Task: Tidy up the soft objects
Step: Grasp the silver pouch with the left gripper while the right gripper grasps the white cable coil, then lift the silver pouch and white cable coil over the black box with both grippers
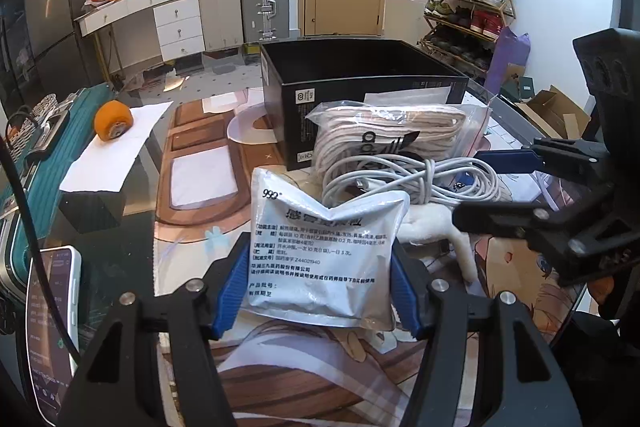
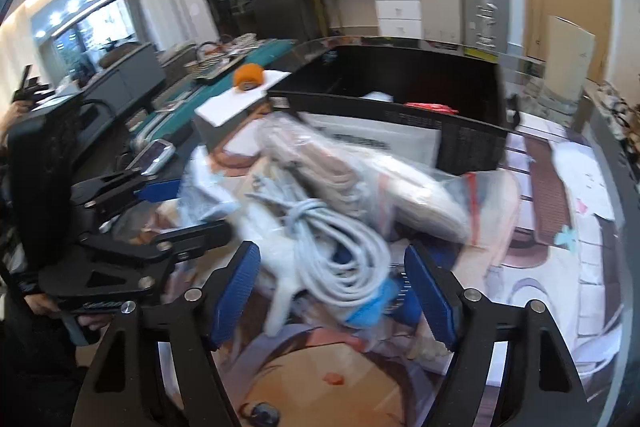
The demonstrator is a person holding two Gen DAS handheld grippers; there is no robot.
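Left wrist view: the left gripper [image 1: 316,281] had its blue fingers [image 1: 230,287] pressed against both sides of a silvery medicine sachet [image 1: 320,255], holding it just above the bench [image 1: 192,195]. Ahead of the fingers lay a coiled white cable [image 1: 404,183], and beyond that a clear bag of cream cord [image 1: 388,131] leaned against the black box [image 1: 360,75]. To the right of the fingers a white fluffy piece [image 1: 432,227] lay on the printed mat, with the right gripper [image 1: 480,187] reaching in over it.

Right wrist view, rather blurred: to the left of the fingers the left gripper showed side-on. The right gripper [image 2: 332,291] had its fingers [image 2: 430,301] standing fairly wide on either side of the white cable [image 2: 340,247], and I couldn't see the pads touching it yet. Past the fingertips, the cord bag [image 2: 360,179] sat in front of the black box [image 2: 468,143], which already held something white and something red.

My call: early going. A couple of items looked boxed; the sachet was in hand, while the cable, cord bag and fluffy piece remained outside.
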